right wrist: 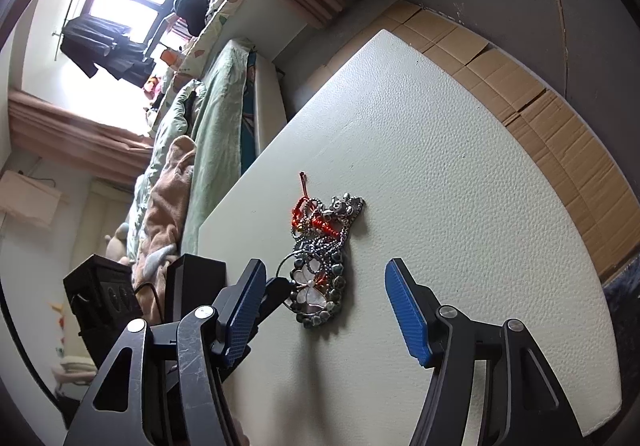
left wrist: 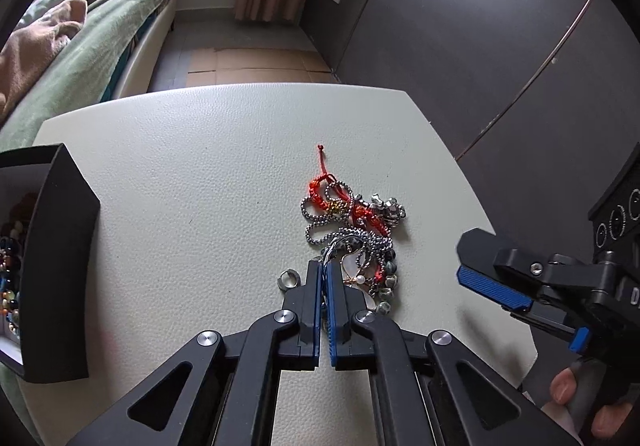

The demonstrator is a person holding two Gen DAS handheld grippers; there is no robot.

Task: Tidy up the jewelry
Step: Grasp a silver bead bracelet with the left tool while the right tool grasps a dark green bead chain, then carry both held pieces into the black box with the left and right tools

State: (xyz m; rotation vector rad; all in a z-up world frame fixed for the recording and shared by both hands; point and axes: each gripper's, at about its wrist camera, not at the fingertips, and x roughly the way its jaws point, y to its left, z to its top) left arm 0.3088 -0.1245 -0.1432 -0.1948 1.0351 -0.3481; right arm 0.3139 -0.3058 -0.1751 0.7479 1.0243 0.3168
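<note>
Clearly most sorting remains: the jewelry pile sits tangled at centre frame, the box lower left. My left gripper pinches a thin wire at its edge; right gripper hangs half open, empty.

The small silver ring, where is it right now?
In the left wrist view the small silver ring lies on the white table, just left of the left gripper fingertips, beside the tangled jewelry pile.
</note>
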